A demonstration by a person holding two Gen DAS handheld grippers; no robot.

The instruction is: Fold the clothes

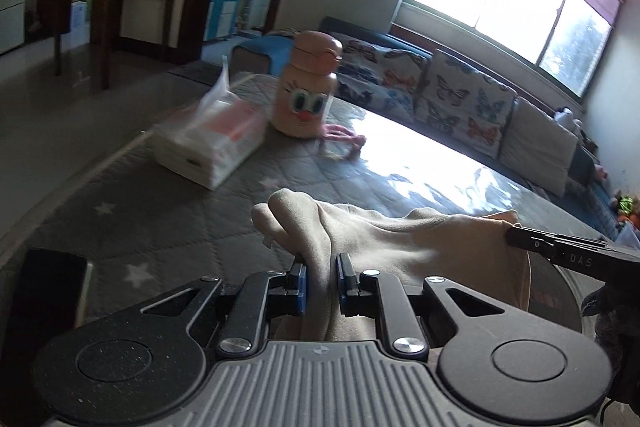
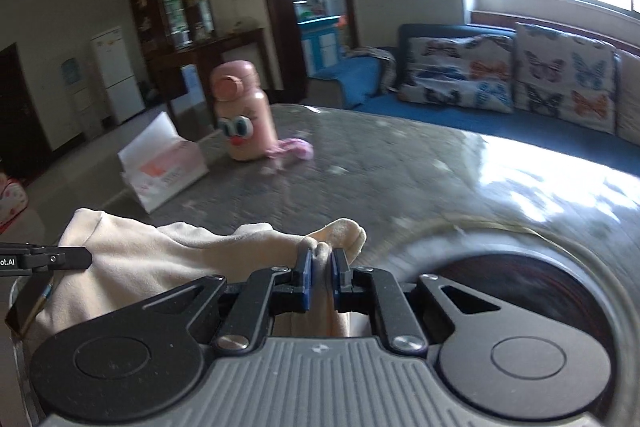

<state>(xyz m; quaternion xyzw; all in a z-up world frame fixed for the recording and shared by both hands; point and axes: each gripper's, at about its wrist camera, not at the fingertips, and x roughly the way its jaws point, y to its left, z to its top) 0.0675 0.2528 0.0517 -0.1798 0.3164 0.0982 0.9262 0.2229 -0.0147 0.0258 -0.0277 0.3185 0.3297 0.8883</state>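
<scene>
A beige garment (image 1: 400, 239) hangs between my two grippers above the grey star-patterned table cover (image 1: 168, 219). My left gripper (image 1: 322, 281) is shut on one bunched edge of it. My right gripper (image 2: 321, 277) is shut on the other edge of the garment (image 2: 160, 251). The right gripper's fingers (image 1: 560, 247) enter the left wrist view from the right, touching the cloth. The left gripper's fingers (image 2: 48, 261) show at the left edge of the right wrist view.
A pink cartoon-face bottle (image 1: 306, 87) and a white tissue pack (image 1: 212, 143) stand at the table's far side, with a pink cloth (image 2: 292, 149) beside the bottle. A dark round container (image 2: 520, 291) lies below the right gripper. A sofa with butterfly cushions (image 1: 460, 99) is behind.
</scene>
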